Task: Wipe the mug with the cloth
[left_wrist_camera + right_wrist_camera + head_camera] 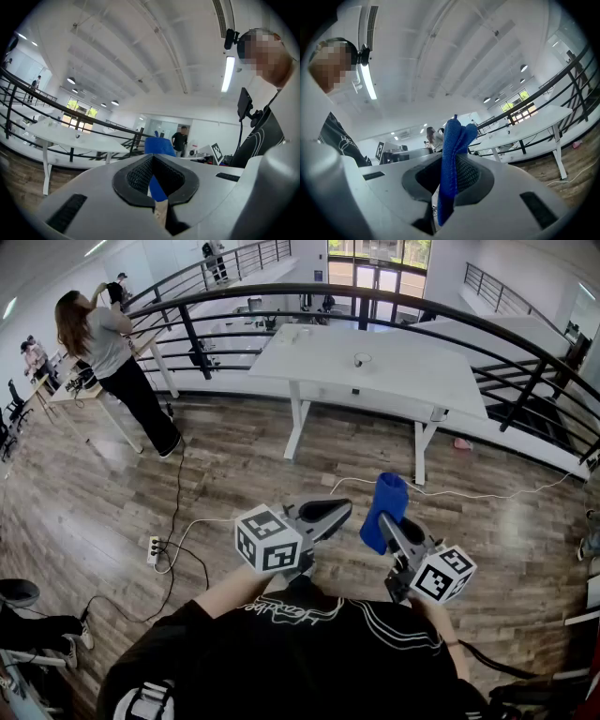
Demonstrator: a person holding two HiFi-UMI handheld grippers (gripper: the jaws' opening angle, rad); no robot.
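My right gripper (pixel 387 524) (pixel 449 165) is shut on a folded blue cloth (pixel 385 506) (pixel 453 140), which sticks up past its jaws. To its left, my left gripper (pixel 339 511) (pixel 153 160) is shut with nothing in it. The same cloth (pixel 161 146) shows beyond that gripper's closed jaws in the left gripper view. Both grippers are held in front of the person's chest, high above the floor. A small round object (pixel 362 360) lies on the far white table (pixel 403 381). It is too small to tell whether it is the mug.
A black curved railing (pixel 281 292) runs across in front of the white table. A person (pixel 112 362) stands at the left by another desk. White cables and a power strip (pixel 153 549) lie on the wooden floor below.
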